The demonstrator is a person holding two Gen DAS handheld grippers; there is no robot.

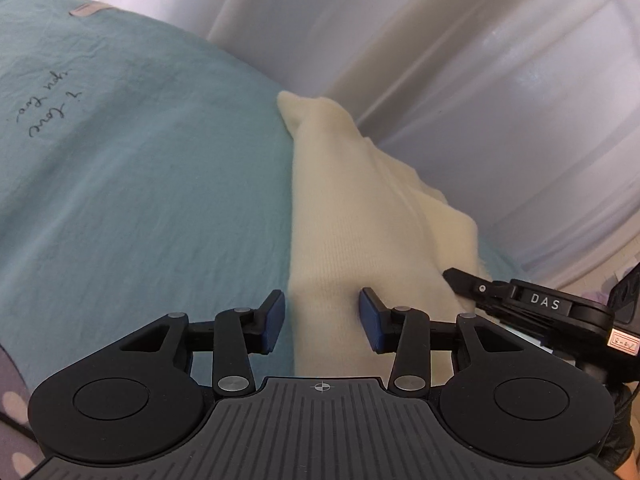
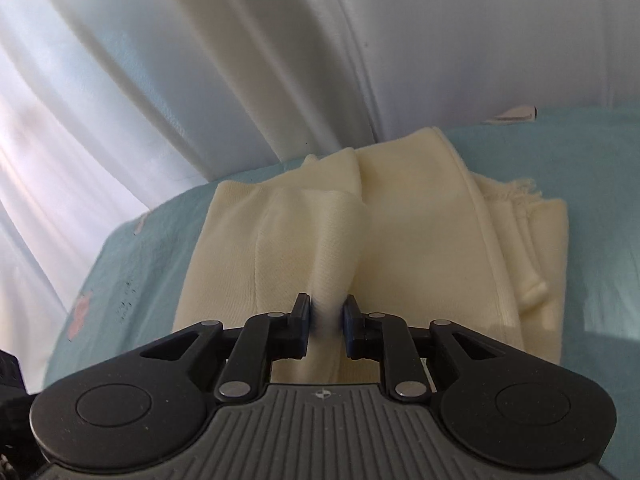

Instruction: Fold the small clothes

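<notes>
pinching cream garment (image 2: 400,220), right gripper (image 2: 326,316)

Cream garment (image 2: 400,216); teal, perhaps pink-spotted bedsheet (image 1: 140,168).

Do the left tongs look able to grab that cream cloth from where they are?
Probably yes. The left tongs are open right over the cream cloth, with nothing between. The right tongs already pinch a ridge of it nearby.
</notes>
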